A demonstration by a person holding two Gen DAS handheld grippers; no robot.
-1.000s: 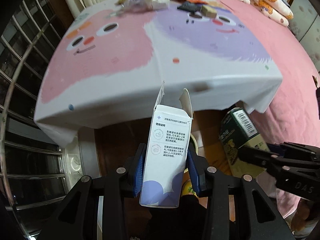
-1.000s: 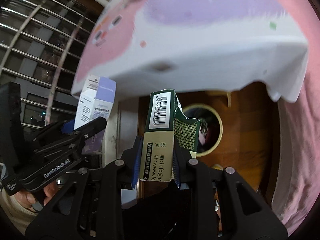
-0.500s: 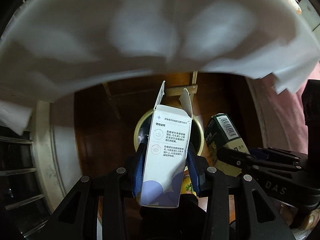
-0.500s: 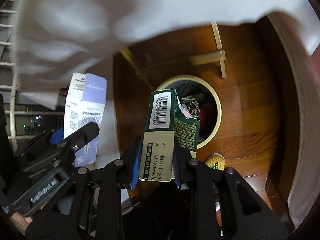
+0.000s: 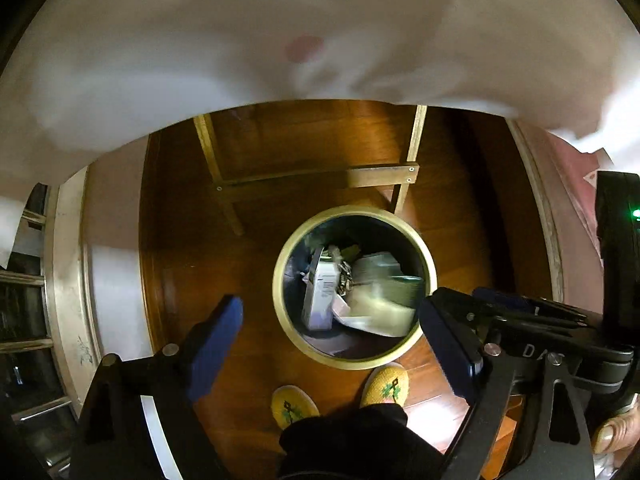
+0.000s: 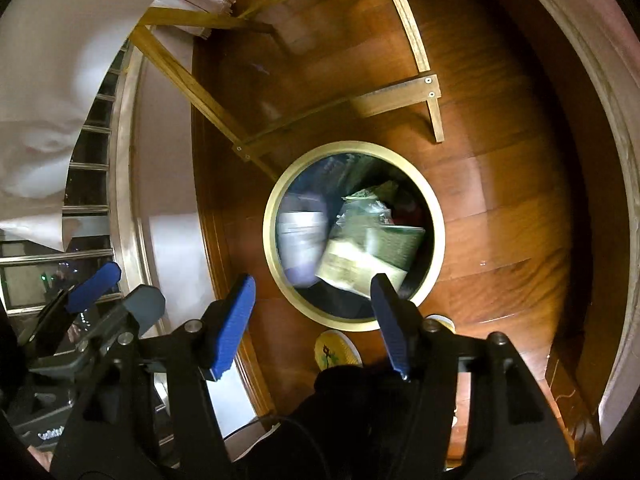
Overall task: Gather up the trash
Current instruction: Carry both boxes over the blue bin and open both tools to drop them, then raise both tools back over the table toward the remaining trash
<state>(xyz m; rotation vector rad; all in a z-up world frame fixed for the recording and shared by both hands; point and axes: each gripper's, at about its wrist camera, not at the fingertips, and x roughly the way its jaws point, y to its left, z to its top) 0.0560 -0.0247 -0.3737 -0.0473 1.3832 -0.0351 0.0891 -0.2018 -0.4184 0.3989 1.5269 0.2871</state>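
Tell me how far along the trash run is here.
Done: the white box and green box lie in the bin. In hand: nothing; the left gripper and right gripper have just been opening, empty, above it. Left: any remaining trash is out of view.

Left hand-held gripper just opened, empty, right hand-held gripper likewise

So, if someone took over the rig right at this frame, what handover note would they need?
Left gripper: jaws have just opened, nothing between them.
Right gripper: jaws have just opened too, empty.
Both hang over the round bin on the wooden floor.
White carton and green carton are in the bin, blurred, seemingly still dropping.
Done: both cartons released.
Left: probably lift both grippers clear and look for more trash; none shows here.
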